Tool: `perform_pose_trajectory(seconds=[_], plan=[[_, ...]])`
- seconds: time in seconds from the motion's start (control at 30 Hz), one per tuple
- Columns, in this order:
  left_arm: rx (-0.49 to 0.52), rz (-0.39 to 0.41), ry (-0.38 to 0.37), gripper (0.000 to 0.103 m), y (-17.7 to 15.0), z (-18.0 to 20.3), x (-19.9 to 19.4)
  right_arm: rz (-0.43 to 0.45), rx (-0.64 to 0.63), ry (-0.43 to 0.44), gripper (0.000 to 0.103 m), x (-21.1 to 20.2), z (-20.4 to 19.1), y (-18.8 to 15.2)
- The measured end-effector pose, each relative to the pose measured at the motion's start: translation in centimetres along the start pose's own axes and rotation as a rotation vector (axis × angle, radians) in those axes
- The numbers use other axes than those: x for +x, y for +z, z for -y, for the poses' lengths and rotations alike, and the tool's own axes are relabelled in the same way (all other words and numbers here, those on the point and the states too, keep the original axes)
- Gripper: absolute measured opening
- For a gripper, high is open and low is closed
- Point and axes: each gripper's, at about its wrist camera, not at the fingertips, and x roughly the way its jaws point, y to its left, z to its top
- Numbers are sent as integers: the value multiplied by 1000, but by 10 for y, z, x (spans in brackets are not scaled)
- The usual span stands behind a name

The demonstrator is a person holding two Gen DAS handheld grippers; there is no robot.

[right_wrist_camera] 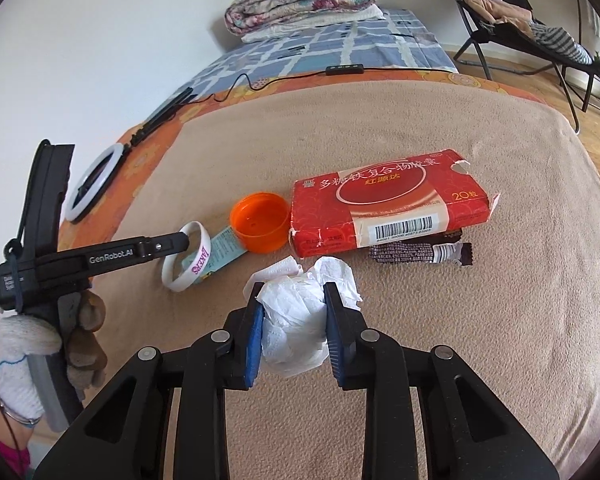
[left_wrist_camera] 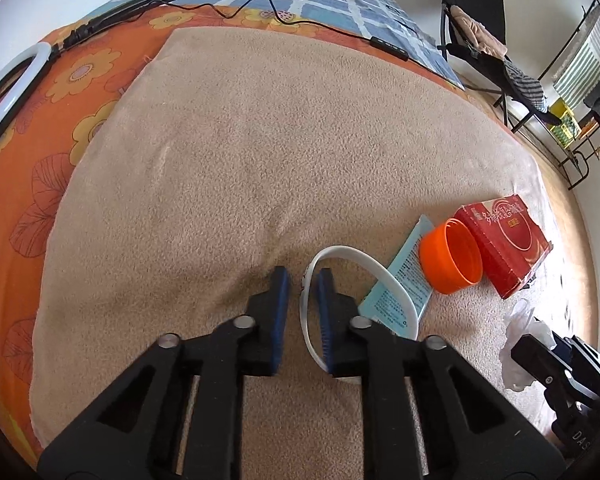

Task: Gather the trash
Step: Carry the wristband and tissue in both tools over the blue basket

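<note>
Trash pickup on the bed's tan blanket (right_wrist_camera: 420, 340)

Right hand-held gripper (right_wrist_camera: 291, 320) is clamped on crumpled tissue (right_wrist_camera: 294, 320); left hand-held gripper (left_wrist_camera: 302, 280) pinches the white wristband (left_wrist_camera: 306, 312) beside the orange cap (left_wrist_camera: 450, 256).

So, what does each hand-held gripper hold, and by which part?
Left hand-held gripper: the white wristband, pinched at its rim. Right hand-held gripper: the crumpled tissue, by its sides.

Bright daylight, soft shadows, sharp; fisheye-warped, dark corners.
</note>
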Motion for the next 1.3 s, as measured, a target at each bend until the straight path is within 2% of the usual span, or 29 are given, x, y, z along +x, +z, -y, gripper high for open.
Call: perform_pose_trajectory(seconds=[0.17, 0.6, 1.0, 1.3], plan=[[0, 33, -19, 0, -1, 0, -8, -2, -19, 5, 25, 1, -5, -1], [33, 99, -35, 0, -21, -3, -71, 29, -38, 23, 25, -28, -10, -4], [104, 148, -75, 0, -68, 17, -144, 37, -95, 47, 25, -78, -33, -34], [153, 169, -103, 0, -118, 32, -189, 37, -101, 74, 25, -121, -42, -73]])
